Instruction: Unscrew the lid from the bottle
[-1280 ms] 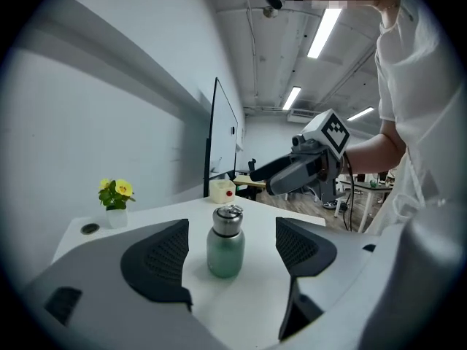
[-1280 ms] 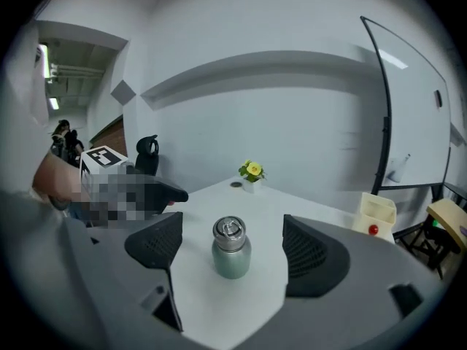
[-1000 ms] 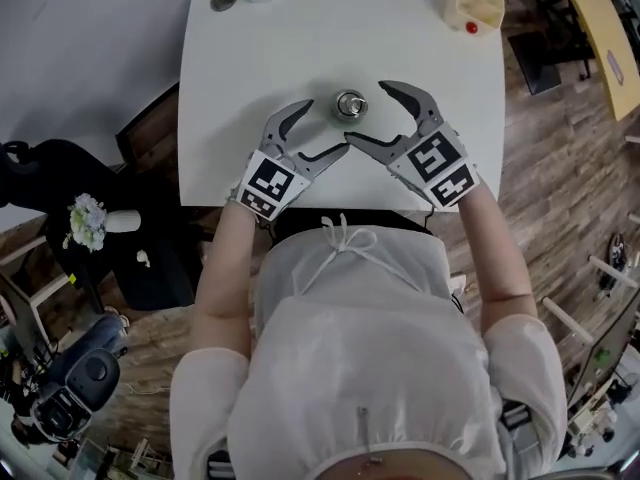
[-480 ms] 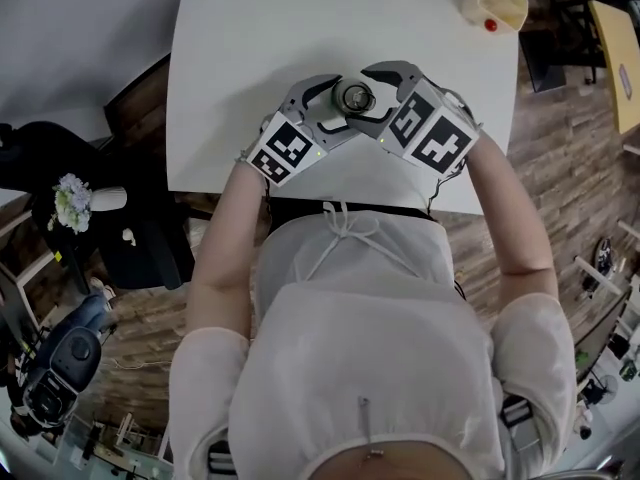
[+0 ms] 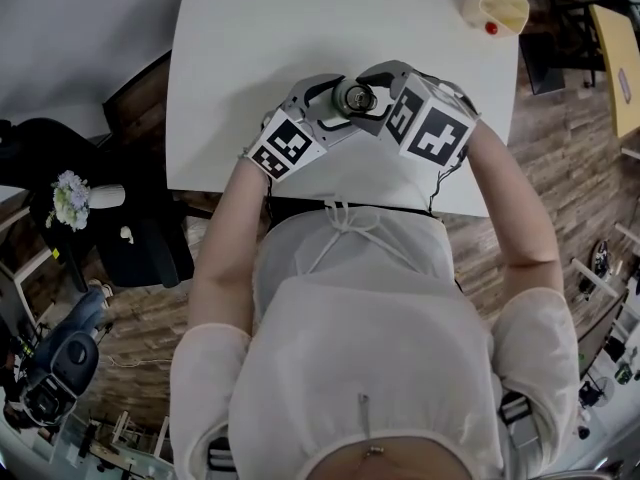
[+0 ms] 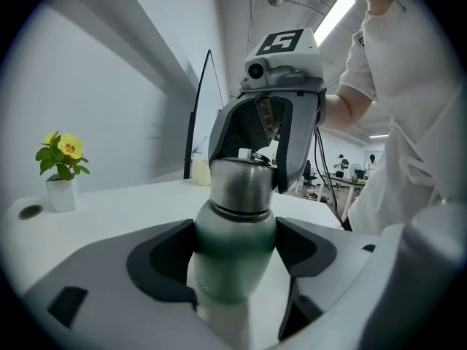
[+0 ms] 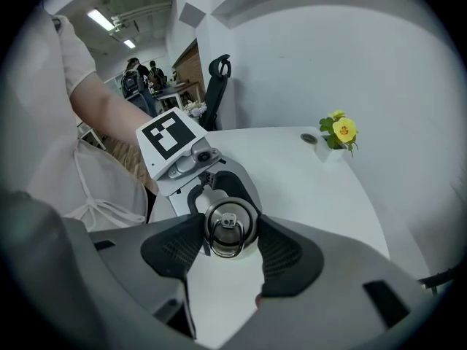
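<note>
The left gripper and right gripper, fingers having just been closing, bracket the upright bottle on the white table.

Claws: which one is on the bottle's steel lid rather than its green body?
The right claw, reaching down: its jaws have just closed onto the steel lid. The left claw, also just closing, grips the green body from the side.

A second ago both grippers lay open on the table, short of the bottle. Now the left gripper has just closed its jaws against the green body, while the right gripper has tipped downward, its jaws just closing onto the lid.
</note>
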`<state>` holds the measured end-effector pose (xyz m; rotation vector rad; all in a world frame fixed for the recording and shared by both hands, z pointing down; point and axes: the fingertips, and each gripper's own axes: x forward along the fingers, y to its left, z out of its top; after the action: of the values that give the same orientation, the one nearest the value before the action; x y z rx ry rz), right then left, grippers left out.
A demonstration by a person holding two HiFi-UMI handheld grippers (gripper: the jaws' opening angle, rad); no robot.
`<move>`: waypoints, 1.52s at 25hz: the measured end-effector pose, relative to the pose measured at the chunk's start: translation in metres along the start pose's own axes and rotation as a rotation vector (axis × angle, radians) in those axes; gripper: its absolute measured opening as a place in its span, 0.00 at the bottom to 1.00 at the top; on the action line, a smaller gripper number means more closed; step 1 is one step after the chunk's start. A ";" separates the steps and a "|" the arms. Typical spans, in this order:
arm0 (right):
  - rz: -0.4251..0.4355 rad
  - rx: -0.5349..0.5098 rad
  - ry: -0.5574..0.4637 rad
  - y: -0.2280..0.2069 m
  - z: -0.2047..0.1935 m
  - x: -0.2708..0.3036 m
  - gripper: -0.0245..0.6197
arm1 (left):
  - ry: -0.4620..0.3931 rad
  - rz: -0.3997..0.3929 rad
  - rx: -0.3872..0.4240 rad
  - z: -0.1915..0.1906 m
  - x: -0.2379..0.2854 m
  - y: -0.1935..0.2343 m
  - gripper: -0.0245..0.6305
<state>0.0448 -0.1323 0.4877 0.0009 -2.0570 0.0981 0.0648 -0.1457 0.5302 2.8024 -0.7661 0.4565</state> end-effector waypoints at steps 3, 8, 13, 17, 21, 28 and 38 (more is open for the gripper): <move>0.020 -0.060 0.024 0.000 0.001 0.000 0.42 | -0.004 -0.003 -0.008 0.000 0.000 0.000 0.60; 0.057 -0.245 0.079 0.004 0.002 0.002 0.42 | -0.002 -0.017 -0.040 -0.002 0.000 0.001 0.60; 0.119 -0.445 0.145 0.008 0.001 0.001 0.42 | 0.012 -0.022 -0.036 -0.002 -0.001 0.000 0.60; 0.179 -0.620 0.151 0.009 0.000 0.000 0.42 | 0.021 -0.028 -0.034 -0.001 0.000 0.001 0.60; 0.205 -0.697 0.156 0.010 0.000 -0.001 0.42 | 0.021 -0.032 -0.032 0.000 -0.001 0.001 0.60; 0.136 -0.182 0.124 0.012 0.012 -0.009 0.49 | 0.045 -0.078 -0.018 -0.001 -0.001 0.000 0.60; -0.108 0.297 0.142 -0.009 -0.003 -0.013 0.46 | 0.046 -0.101 -0.017 0.000 -0.001 -0.004 0.60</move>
<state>0.0537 -0.1419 0.4782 0.2802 -1.8799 0.3267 0.0657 -0.1419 0.5294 2.7888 -0.6125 0.4923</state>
